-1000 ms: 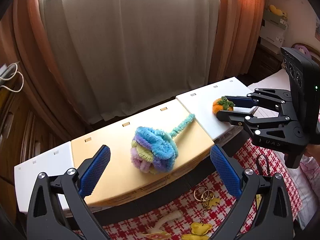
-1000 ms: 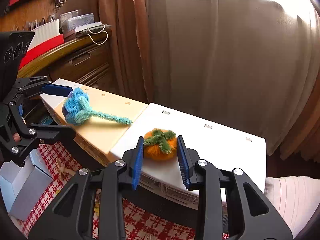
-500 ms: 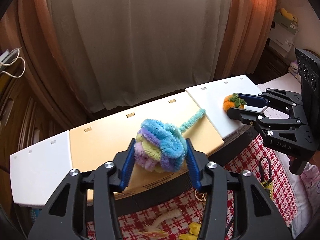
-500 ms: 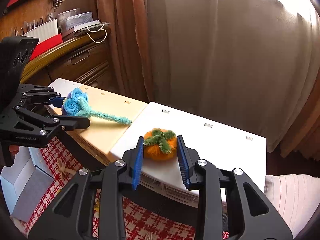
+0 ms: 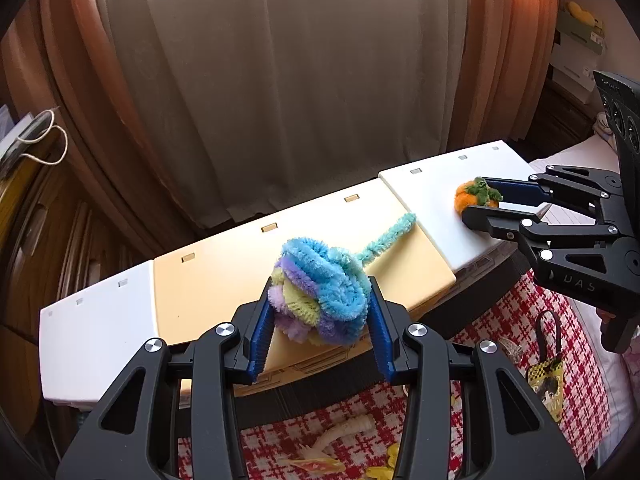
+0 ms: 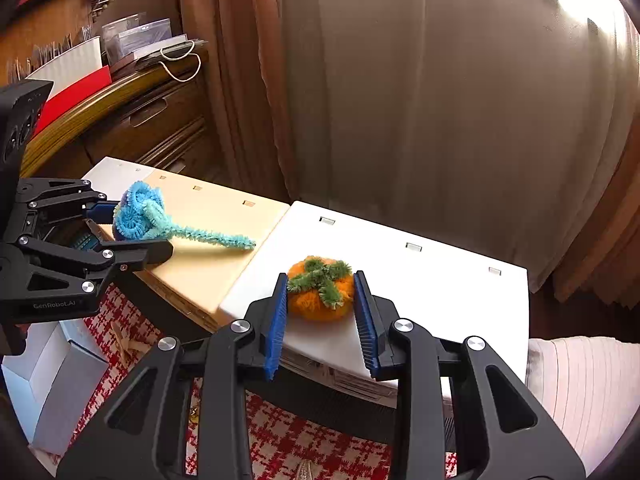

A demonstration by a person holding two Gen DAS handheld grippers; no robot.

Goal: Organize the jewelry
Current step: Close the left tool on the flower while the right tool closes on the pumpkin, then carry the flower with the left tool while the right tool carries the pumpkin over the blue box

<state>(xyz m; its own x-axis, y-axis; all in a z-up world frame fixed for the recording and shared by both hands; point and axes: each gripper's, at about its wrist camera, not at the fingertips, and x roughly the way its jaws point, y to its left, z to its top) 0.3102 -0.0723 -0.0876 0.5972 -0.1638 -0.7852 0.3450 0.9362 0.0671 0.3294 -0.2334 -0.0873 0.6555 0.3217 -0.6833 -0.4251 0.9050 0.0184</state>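
Left tongs (image 5: 320,332) and right tongs (image 6: 322,322), black skeletal linkages, silver screws, ribbed blue pads (image 6: 276,332), faint embossed lettering

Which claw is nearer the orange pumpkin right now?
Right. The right claw is closed around the pumpkin on the white box; the left claw is one box over, gripping the fuzzy flower.

**Two boxes, one item on each**

I see two flat boxes side by side before the curtain (image 5: 320,80). On the left box (image 5: 224,280) lies the fuzzy flower (image 5: 320,300), its stem reaching toward the right box (image 6: 420,280). On that one sits the small pumpkin (image 6: 320,296). My left gripper (image 5: 320,320) brackets the flower; my right gripper (image 6: 320,316) brackets the pumpkin. In front of the boxes, lower down, lies a checked cloth (image 5: 560,320) with small trinkets on it.
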